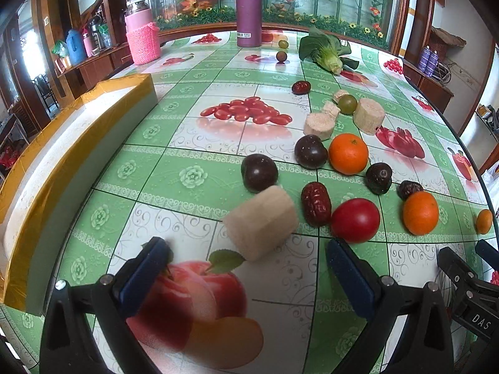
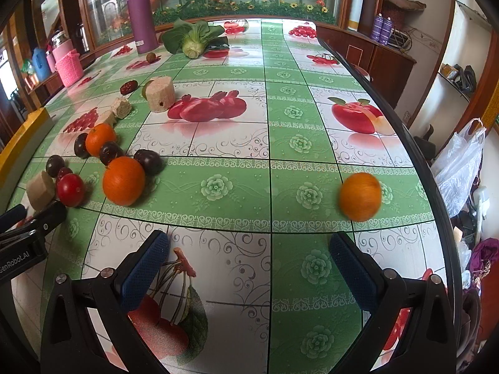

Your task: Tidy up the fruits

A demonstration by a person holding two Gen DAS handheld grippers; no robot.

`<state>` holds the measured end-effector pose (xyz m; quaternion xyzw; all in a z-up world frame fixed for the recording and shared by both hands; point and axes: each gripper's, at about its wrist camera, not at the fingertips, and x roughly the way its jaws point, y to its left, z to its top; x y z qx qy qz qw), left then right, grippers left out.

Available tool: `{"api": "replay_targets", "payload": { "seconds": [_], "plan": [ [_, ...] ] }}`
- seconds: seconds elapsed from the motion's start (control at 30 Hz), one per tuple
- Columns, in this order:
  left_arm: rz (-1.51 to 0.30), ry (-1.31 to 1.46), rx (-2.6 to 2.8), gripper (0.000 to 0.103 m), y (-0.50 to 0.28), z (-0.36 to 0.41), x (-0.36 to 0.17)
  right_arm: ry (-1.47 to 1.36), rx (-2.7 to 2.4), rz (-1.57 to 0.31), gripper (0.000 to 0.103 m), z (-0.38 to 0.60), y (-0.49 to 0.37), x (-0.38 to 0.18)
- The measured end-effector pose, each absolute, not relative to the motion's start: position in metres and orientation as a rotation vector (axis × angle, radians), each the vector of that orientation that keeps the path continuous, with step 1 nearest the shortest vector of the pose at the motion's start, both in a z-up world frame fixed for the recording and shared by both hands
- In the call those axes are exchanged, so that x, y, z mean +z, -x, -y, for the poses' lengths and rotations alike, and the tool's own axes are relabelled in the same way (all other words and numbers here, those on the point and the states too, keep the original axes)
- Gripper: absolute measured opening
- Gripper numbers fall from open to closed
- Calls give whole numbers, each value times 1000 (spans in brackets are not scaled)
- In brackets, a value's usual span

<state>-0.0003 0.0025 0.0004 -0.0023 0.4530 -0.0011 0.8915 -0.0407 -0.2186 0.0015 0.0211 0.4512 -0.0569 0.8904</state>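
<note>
Fruit lies scattered on a green patterned tablecloth. In the left wrist view a beige cylinder block (image 1: 260, 222), a red date (image 1: 315, 204), a red tomato (image 1: 355, 220), two oranges (image 1: 348, 154) (image 1: 420, 213) and several dark plums (image 1: 259, 173) sit just ahead of my left gripper (image 1: 246, 263), which is open and empty. My right gripper (image 2: 249, 257) is also open and empty. An orange (image 2: 360, 196), blurred, lies ahead of its right finger near the table edge. Another orange (image 2: 124, 180) sits to its left.
A white tray with yellow-taped rim (image 1: 78, 143) runs along the left edge. A purple flask (image 1: 248, 9), pink-sleeved jar (image 1: 142, 39) and bok choy (image 1: 324, 51) stand at the far end. More beige blocks (image 1: 369, 120) and a green fruit (image 1: 347, 103) lie mid-table. The table's right edge (image 2: 414, 143) drops off.
</note>
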Motion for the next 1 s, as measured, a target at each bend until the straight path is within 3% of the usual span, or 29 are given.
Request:
{"api": "replay_targets", "payload": {
  "seconds": [0.43, 1.0],
  "plan": [
    [-942, 19, -34, 103, -1, -17, 5, -53, -105, -988, 103, 208, 39, 5],
    [-844, 71, -36, 103, 4, -56, 63, 22, -5, -837, 103, 142, 60, 72]
  ]
}}
